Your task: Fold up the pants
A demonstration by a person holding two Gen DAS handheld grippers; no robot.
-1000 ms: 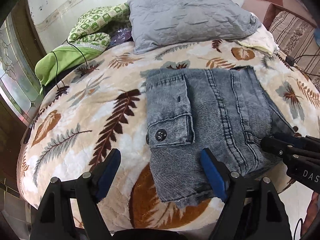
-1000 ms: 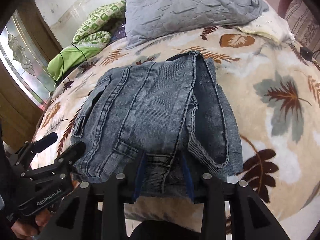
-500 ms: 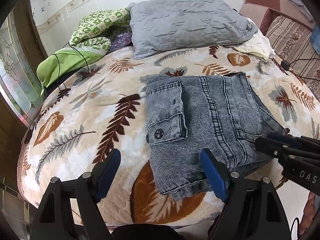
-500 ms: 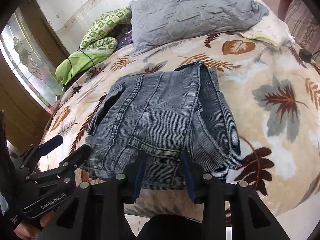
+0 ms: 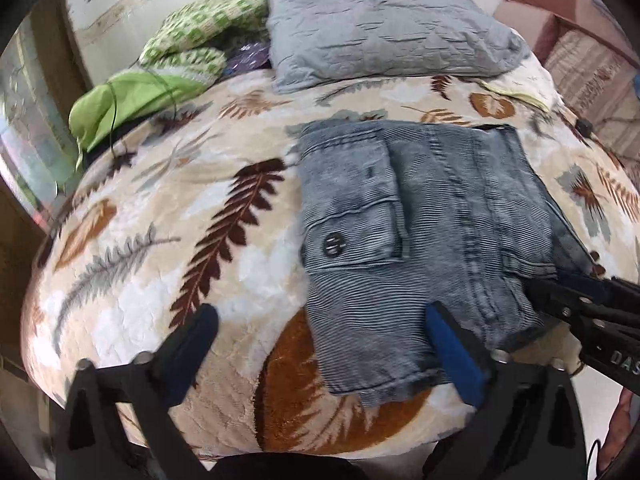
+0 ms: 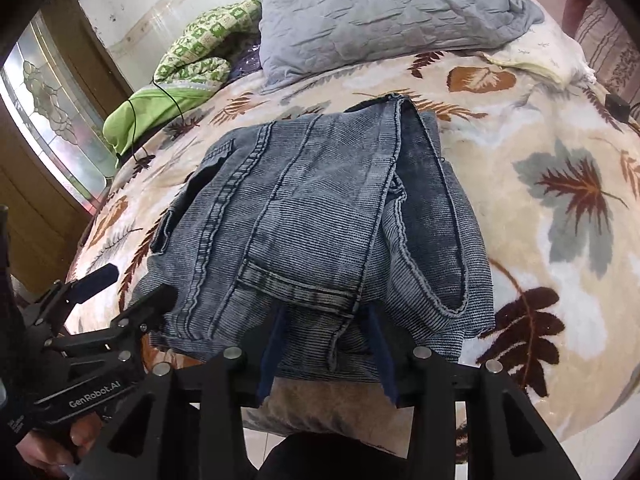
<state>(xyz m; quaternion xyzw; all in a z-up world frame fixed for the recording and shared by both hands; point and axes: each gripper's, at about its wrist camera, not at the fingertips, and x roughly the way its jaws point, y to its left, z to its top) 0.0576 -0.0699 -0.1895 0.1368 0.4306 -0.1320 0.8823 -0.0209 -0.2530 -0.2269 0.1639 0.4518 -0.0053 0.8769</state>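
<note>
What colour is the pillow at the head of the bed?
Grey: the quilted pillow shows best in the right wrist view.

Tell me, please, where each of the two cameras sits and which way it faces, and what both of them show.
Left wrist: on the left gripper, facing down at the bed's near edge; its jaws are opening, nothing gripped; the right gripper enters from the right.
Right wrist: on the right gripper, its jaws opening around the pants' near edge; the left gripper and a hand show at left.
Shared: pants, leaf blanket, grey pillow.
</note>
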